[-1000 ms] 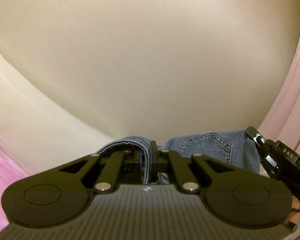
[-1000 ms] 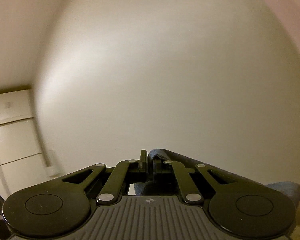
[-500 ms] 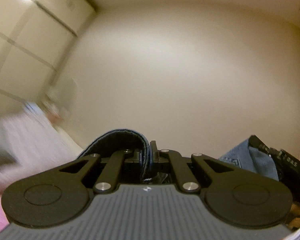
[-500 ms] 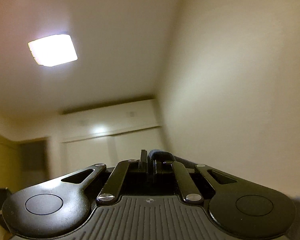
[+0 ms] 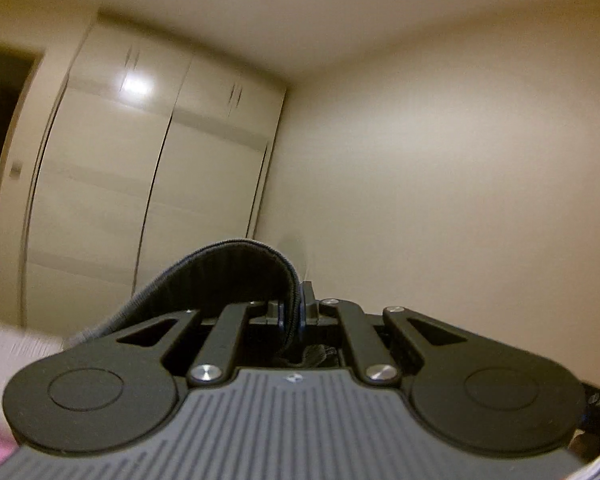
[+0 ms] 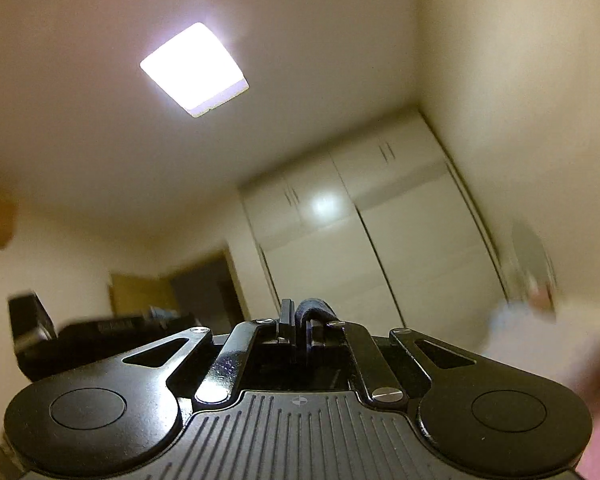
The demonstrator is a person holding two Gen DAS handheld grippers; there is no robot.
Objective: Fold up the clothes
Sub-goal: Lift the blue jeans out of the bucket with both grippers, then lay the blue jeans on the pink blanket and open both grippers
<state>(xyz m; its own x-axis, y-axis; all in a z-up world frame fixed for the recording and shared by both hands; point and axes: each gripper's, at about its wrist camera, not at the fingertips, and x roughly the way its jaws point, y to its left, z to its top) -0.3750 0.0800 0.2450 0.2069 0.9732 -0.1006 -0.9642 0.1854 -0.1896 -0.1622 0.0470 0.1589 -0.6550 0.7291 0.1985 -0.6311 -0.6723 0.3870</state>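
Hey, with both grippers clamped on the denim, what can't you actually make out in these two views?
- Left wrist: most of the denim hangs below the left gripper, hidden by its body.
- Right wrist: only a denim fold shows at the right gripper.
- Right wrist: the round object is motion-blurred, unidentifiable.

A tall white wardrobe [image 5: 148,184] stands in the corner by a bare cream wall [image 5: 460,184]. A square ceiling light [image 6: 194,69] shines bright. A dark doorway [image 6: 204,292] is beside the wardrobe.

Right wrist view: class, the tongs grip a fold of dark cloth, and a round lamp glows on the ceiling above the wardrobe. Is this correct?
Not quite. The right wrist view shows the ceiling lamp is square, not round. The right tongs do pinch dark cloth, with the wardrobe beyond.
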